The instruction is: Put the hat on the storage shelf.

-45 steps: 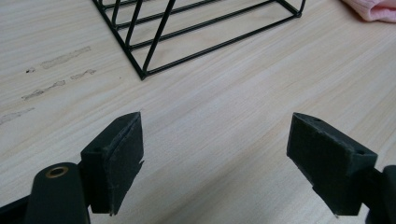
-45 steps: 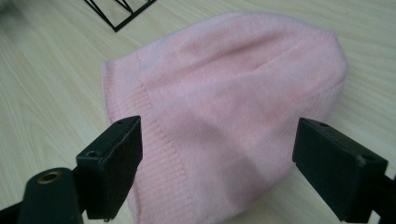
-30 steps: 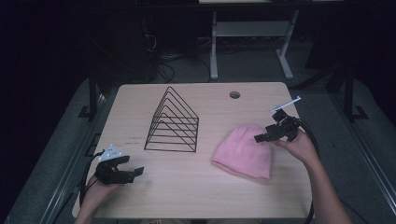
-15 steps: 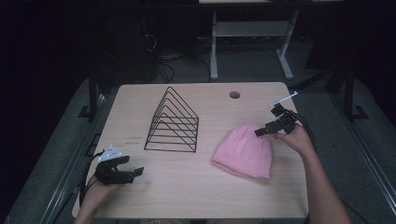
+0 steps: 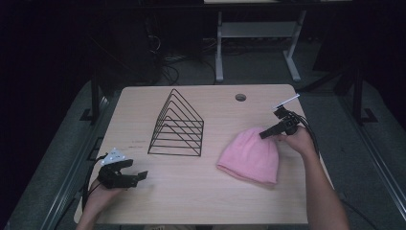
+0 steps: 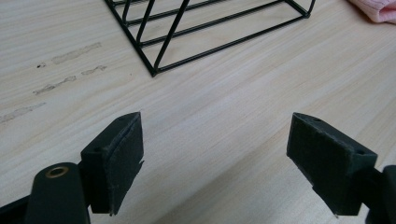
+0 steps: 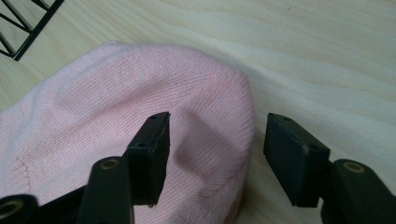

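Observation:
A pink knitted hat [image 5: 249,155] lies flat on the right half of the wooden table [image 5: 210,201]. My right gripper [image 5: 263,135] is low over the hat's far rounded end. In the right gripper view the hat [image 7: 107,107] fills the left side. The right gripper [image 7: 217,154] straddles the hat's edge, one jaw over the knit, the other over bare wood. Its jaws have just been closing, a gap still shows and the pads do not press the knit. My left gripper [image 5: 137,169] rests near the front left corner, open, and the left gripper [image 6: 217,158] has only bare wood between its jaws.
A black wire file rack [image 5: 177,125] stands at the table's middle, its near corner [image 6: 196,28] just ahead of the left gripper. A round cable hole [image 5: 241,97] sits at the far edge. Beyond the table are a white desk frame [image 5: 258,33] and cables on the floor.
My right gripper has moved down and left onto the hat's far end, and its jaws stand narrower than before. The left gripper has stayed put.

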`<state>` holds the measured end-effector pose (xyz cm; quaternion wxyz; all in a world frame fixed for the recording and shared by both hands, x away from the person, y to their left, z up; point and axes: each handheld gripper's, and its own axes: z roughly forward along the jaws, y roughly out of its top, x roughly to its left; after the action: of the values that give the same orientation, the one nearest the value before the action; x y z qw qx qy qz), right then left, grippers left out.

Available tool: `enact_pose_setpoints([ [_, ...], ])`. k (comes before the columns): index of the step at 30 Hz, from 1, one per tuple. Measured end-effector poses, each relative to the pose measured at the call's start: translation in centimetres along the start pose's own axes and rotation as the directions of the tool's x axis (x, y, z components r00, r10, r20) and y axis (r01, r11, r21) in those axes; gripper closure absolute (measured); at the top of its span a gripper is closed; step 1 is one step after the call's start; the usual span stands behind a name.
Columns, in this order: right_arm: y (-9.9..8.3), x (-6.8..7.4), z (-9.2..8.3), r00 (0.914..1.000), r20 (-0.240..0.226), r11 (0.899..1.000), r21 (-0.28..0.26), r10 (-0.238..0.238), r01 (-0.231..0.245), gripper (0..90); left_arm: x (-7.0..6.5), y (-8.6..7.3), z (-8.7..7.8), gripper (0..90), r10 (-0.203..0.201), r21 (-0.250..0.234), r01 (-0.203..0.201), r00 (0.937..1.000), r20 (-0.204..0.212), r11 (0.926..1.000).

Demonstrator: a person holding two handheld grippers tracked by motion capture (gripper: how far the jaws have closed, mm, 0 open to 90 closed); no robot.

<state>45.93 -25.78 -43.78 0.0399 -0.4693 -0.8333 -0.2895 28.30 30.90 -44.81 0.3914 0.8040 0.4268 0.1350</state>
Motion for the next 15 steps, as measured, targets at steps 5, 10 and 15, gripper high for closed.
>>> enact_pose_setpoints([
  [5, -0.1, -0.3, 0.8, 0.9996, -0.020, 1.000, 0.019, 0.018, -0.018, 46.1, 0.1, 0.0, 0.1, 18.7, 0.005, 0.005, -0.005, 1.0000, 0.001, 1.0000],
  [10, -0.2, -0.6, 1.2, 0.9990, -0.034, 0.999, 0.023, 0.029, -0.028, 49.6, 0.1, 0.0, 0.0, 18.7, 0.007, 0.001, -0.007, 1.0000, -0.002, 1.0000],
  [15, -0.6, -0.8, 1.5, 0.9972, -0.058, 0.999, 0.014, 0.047, -0.046, 54.6, 0.2, 0.0, -0.1, 18.7, 0.006, 0.004, -0.006, 1.0000, -0.004, 1.0000],
])
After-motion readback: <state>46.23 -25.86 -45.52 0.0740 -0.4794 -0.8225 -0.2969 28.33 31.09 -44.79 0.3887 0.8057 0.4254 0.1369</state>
